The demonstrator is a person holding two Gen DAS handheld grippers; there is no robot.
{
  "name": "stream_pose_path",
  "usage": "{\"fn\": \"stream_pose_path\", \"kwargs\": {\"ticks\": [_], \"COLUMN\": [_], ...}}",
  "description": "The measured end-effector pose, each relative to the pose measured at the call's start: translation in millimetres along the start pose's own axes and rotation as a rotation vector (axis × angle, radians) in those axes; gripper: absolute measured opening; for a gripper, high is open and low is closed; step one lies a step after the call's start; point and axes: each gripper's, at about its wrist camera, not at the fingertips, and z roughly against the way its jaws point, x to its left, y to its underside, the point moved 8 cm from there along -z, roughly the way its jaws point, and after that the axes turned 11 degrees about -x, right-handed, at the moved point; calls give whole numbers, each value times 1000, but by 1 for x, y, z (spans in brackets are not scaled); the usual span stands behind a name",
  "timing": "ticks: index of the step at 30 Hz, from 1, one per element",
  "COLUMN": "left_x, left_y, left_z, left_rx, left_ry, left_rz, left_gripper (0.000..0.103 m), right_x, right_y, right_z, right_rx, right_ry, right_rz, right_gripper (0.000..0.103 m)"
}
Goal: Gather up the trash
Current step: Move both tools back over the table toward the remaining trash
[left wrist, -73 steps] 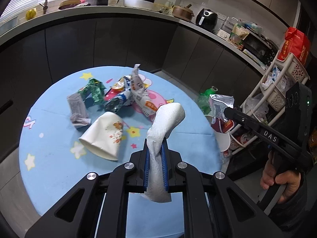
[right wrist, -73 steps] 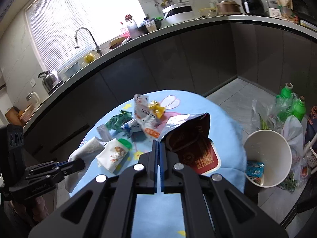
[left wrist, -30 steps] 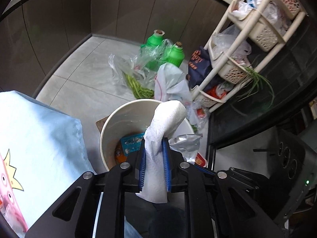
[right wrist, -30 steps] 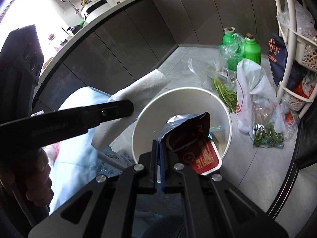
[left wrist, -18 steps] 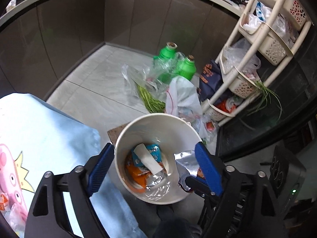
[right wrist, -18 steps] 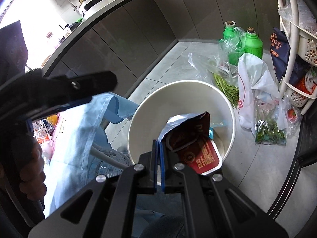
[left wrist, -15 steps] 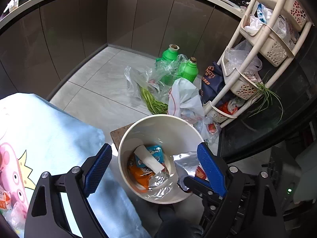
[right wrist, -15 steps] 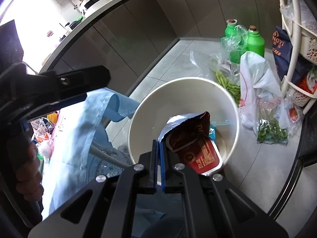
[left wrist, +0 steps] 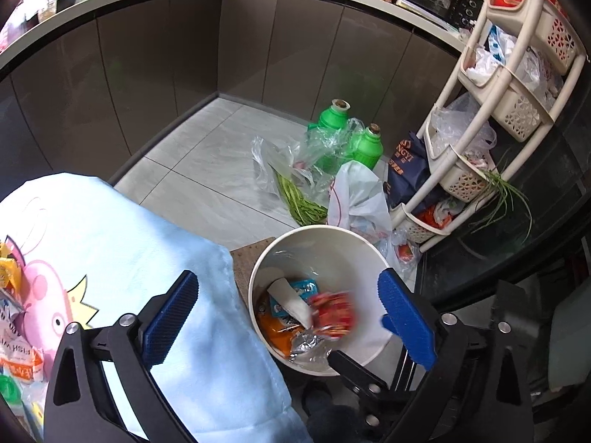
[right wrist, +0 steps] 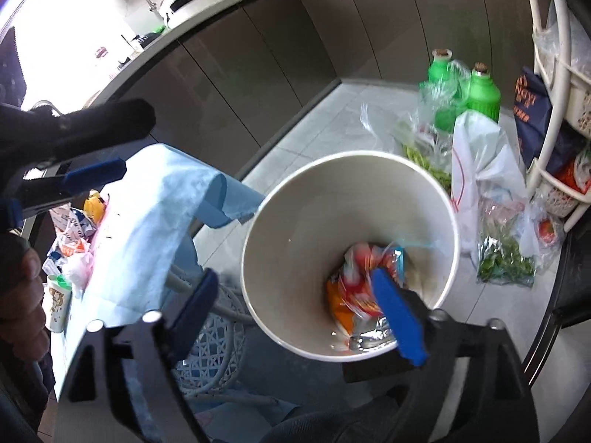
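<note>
Cream plastic bin (left wrist: 364,243) stands on the floor beside the blue-clothed worktop (left wrist: 122,243). Both grippers hang over it with jaws wide and nothing between them: the left gripper (left wrist: 286,317) has just opened further, and the right gripper (right wrist: 295,317) has just sprung apart. A red snack bag (right wrist: 360,277), blurred, lies inside the bin with a white tissue (left wrist: 290,297) and other wrappers (left wrist: 275,326). More trash (right wrist: 68,247) lies on the worktop.

Tiled floor (left wrist: 221,170) under white bin (left wrist: 354,243)
</note>
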Motion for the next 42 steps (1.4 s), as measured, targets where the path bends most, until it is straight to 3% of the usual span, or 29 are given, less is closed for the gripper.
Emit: {"fn": "stream_pose_path", "kwargs": {"ticks": [1,11,22,33,39,42], "left_x": [1,19,107,207,247,262], "left_y": [-1,-4,61,144,161,162], "left_z": [4,96,215,284,289,286], "left_rx": [-8,-121,-173,-165,-159,-158], "left_ry": [-1,-44,-176,-323,-347,-342], "left_rz": [6,103,284,421,424,426], "left_gripper": [94,94,94,94,94,94], "right_x": [1,34,114,214,265,282], "right_y": [-3,-30,-23,9,23,28], "right_z": [5,61,99,87,60,41], "right_rx": [-10,-80,-65,29,85,113], "right_ry": [-1,1,-105,-231,-266,-270], "right_rz": [8,76,165,310,408,438], "right_gripper": [99,99,100,99,99,93]}}
